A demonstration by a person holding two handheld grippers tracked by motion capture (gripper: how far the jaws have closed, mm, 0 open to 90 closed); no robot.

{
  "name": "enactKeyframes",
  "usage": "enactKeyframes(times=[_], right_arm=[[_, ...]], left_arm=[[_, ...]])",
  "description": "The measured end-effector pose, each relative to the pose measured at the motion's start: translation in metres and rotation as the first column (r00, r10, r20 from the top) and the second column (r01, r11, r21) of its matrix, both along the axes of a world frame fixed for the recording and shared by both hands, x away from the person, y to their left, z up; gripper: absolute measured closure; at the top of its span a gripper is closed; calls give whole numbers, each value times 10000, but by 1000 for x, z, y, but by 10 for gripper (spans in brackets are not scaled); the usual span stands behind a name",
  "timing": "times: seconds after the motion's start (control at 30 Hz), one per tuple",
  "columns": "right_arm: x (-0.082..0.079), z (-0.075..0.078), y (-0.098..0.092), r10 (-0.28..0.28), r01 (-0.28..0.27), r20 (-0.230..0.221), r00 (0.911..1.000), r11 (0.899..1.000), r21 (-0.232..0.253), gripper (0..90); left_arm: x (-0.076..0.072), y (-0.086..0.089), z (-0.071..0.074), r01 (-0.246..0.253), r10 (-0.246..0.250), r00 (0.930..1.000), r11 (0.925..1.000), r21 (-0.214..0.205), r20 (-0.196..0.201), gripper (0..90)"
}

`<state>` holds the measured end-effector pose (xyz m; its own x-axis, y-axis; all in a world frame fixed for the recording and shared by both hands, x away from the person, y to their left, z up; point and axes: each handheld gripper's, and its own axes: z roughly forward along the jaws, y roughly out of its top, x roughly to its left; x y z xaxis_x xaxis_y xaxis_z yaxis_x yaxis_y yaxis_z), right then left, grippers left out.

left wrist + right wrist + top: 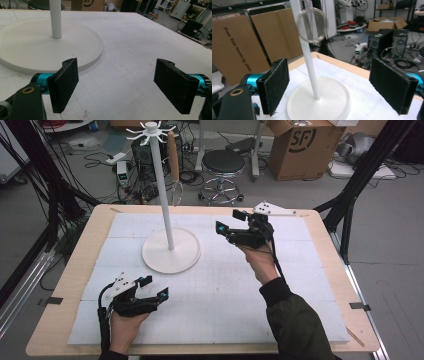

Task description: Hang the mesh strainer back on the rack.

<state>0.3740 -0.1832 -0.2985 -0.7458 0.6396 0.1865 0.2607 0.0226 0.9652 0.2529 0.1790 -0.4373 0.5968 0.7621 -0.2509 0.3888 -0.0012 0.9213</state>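
White stand (171, 251), black fingers (65, 85)

Saw a white hook stand (164, 195) upright on its round base (171, 251), left of centre on the white-padded worktop (225, 295). Noted a mesh strainer (311, 25) with a wooden handle hanging from one top hook, just beside the pole and well above the base. Found a black round stool (223, 162) on the floor beyond the far edge, with an open cardboard box (300, 145) to its right. Spotted a white power strip (116, 157) among loose cables, two dark computer towers (384, 41), and flat cardboard sheets (239, 45) printed "Free Your Hands by JAKA".
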Motion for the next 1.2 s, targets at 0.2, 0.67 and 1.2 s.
enactKeyframes(times=[0.2,0.67,1.2], right_arm=[[-12,-14,-27,-353,343,-356,9987,9990,-276,157],[-41,-49,-78,-946,888,-515,9942,9905,-1046,158],[-84,-113,-114,-1958,1778,-1001,9755,9701,-1650,152]], left_arm=[[4,-6,1,46,-48,9998,9999,99,190,202],[20,-19,1,370,-375,9946,9993,66,970,199],[31,-29,1,790,-753,9919,9963,-332,1023,206]])
